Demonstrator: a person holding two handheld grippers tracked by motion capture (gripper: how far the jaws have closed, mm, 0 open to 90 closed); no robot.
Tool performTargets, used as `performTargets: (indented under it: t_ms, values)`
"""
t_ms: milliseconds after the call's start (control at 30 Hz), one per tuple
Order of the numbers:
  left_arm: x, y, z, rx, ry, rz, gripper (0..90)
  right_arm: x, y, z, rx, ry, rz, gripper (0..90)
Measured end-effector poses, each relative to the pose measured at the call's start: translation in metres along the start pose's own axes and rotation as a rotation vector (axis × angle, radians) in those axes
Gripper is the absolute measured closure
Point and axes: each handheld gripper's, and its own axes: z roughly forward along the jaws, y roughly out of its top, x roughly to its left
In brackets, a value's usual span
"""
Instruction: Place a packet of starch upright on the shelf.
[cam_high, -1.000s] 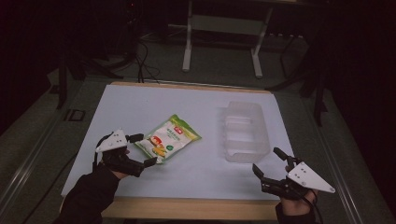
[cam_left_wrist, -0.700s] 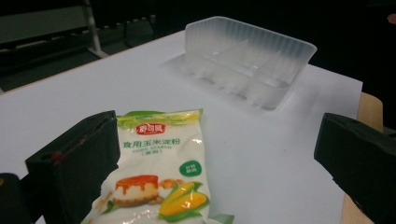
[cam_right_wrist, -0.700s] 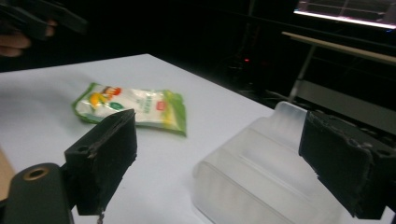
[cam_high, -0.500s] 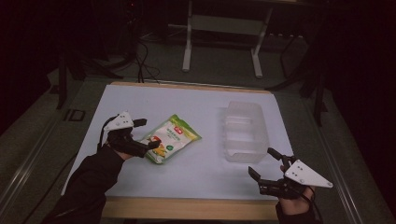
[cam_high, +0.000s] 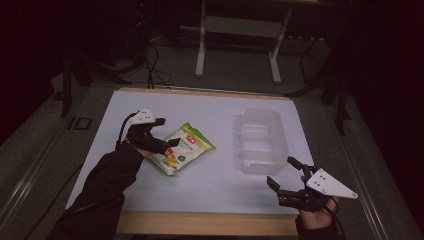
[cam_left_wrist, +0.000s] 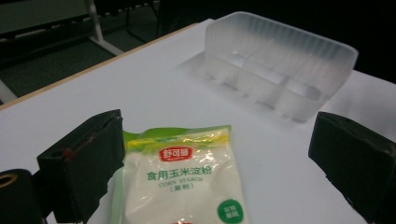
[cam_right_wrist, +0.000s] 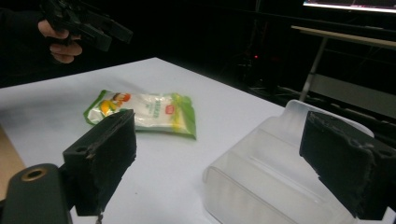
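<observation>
left gripper (cam_high: 167, 134) has slid up over the bag (cam_high: 184, 148), jaws wide, gripping nothing; right gripper (cam_high: 284, 177) wide too, by the tray (cam_high: 262, 142).

Left forearm in a dark sleeve (cam_high: 102, 185) comes in from the bottom left and angles up and to the right. Left claw (cam_high: 167, 134) held at the end of it, jaws spread wide, pointing right; hand (cam_high: 136, 136) wrapped around its grip. Right hand (cam_high: 314, 216) low at the near right edge. Right claw (cam_high: 283, 176) points up-left, jaws wide apart, nothing between them.
</observation>
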Motion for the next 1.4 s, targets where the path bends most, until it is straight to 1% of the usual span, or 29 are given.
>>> performTargets:
  t_ms: [67, 100, 133, 200, 233, 300, 367, 400, 467, 500, 567, 600, 667, 700, 767, 800, 867, 933, 1000, 1033, 1067, 1100, 1133, 1167, 1200, 1233, 1333, 1367, 1400]
  values:
    - [0.005, -0.001, 0.008, 0.017, 0.008, -0.005, 4.0, 0.002, -0.001, 0.003, 0.021, 0.001, -0.012, 10.7]
    - [0.007, -0.001, 0.011, 0.025, 0.005, -0.012, 4.1, 0.002, -0.001, 0.003, 0.029, 0.010, -0.009, 10.7]
    - [0.008, -0.001, 0.014, 0.031, 0.006, -0.012, 4.1, 0.003, -0.001, 0.004, 0.034, 0.020, -0.002, 10.7]
    - [0.013, -0.001, 0.019, 0.048, 0.005, -0.016, 4.1, 0.003, -0.002, 0.005, 0.034, 0.023, -0.004, 10.7]
    - [0.015, -0.002, 0.021, 0.043, -0.007, -0.018, 4.1, 0.004, -0.002, 0.005, 0.034, 0.029, -0.004, 10.6]
    - [0.020, -0.001, 0.025, 0.043, -0.031, -0.007, 4.5, 0.005, -0.002, 0.006, 0.040, 0.038, -0.007, 10.6]
    - [0.026, 0.000, 0.030, 0.047, -0.032, -0.007, 5.7, 0.005, -0.001, 0.006, 0.033, 0.044, 0.000, 10.5]
    - [0.029, 0.000, 0.033, 0.053, -0.027, -0.013, 6.2, 0.006, 0.000, 0.007, 0.026, 0.055, -0.001, 10.5]
    - [0.035, -0.001, 0.039, 0.067, -0.020, -0.028, 6.6, 0.007, 0.001, 0.006, 0.013, 0.046, -0.004, 10.1]
    - [0.037, -0.001, 0.043, 0.082, -0.013, -0.034, 6.6, 0.007, 0.002, 0.006, 0.009, 0.056, -0.003, 10.0]
    - [0.037, -0.001, 0.043, 0.082, -0.013, -0.034, 6.6, 0.008, 0.002, 0.006, 0.008, 0.052, -0.007, 9.9]
    - [0.044, -0.004, 0.052, 0.127, 0.002, -0.048, 7.0, 0.008, 0.002, 0.007, 0.007, 0.055, -0.006, 9.9]
    - [0.049, -0.007, 0.057, 0.151, 0.008, -0.064, 8.7, 0.009, 0.001, 0.007, 0.008, 0.047, -0.008, 9.9]
    - [0.051, -0.009, 0.060, 0.156, 0.014, -0.078, 10.1, 0.009, 0.001, 0.007, 0.006, 0.053, -0.007, 10.0]
    - [0.051, -0.009, 0.060, 0.156, 0.014, -0.078, 10.9, 0.009, 0.001, 0.008, 0.009, 0.055, -0.010, 10.0]
    - [0.059, -0.012, 0.069, 0.182, 0.027, -0.101, 11.7, 0.009, 0.001, 0.008, 0.006, 0.054, -0.015, 10.0]
    - [0.062, -0.015, 0.074, 0.197, 0.038, -0.112, 11.8, 0.010, 0.001, 0.007, 0.006, 0.046, -0.020, 10.0]
    - [0.065, -0.018, 0.079, 0.223, 0.039, -0.114, 12.0, 0.009, 0.001, 0.007, 0.012, 0.031, -0.024, 10.0]
    - [0.067, -0.022, 0.085, 0.258, 0.046, -0.102, 14.1, 0.007, 0.000, 0.007, 0.018, 0.025, -0.013, 10.0]
    - [0.068, -0.024, 0.088, 0.270, 0.031, -0.108, 14.2, 0.006, 0.000, 0.007, 0.020, 0.023, -0.012, 10.0]
    - [0.069, -0.026, 0.090, 0.281, 0.036, -0.109, 14.2, 0.006, -0.001, 0.007, 0.021, 0.023, -0.008, 10.0]
    - [0.070, -0.029, 0.094, 0.313, 0.041, -0.115, 14.2, 0.006, -0.001, 0.007, 0.024, 0.025, -0.007, 10.0]
    - [0.070, -0.029, 0.094, 0.313, 0.041, -0.115, 14.2, 0.006, -0.002, 0.007, 0.024, 0.023, -0.009, 10.0]
    - [0.073, -0.035, 0.101, 0.339, 0.016, -0.142, 14.2, 0.006, -0.002, 0.007, 0.025, 0.025, -0.010, 10.0]
    - [0.073, -0.035, 0.101, 0.339, 0.016, -0.142, 14.2, 0.006, -0.002, 0.007, 0.025, 0.025, -0.010, 10.0]
    - [0.076, -0.039, 0.107, 0.374, 0.022, -0.155, 14.2, 0.007, -0.002, 0.007, 0.026, 0.026, -0.018, 10.0]
    - [0.078, -0.040, 0.109, 0.378, 0.023, -0.162, 14.8, 0.007, -0.002, 0.008, 0.027, 0.032, -0.019, 10.0]
    - [0.078, -0.040, 0.112, 0.403, 0.020, -0.161, 15.2, 0.007, -0.003, 0.009, 0.031, 0.032, -0.019, 10.0]
    - [0.078, -0.040, 0.113, 0.411, 0.010, -0.159, 15.7, 0.007, -0.004, 0.010, 0.035, 0.035, -0.015, 10.0]
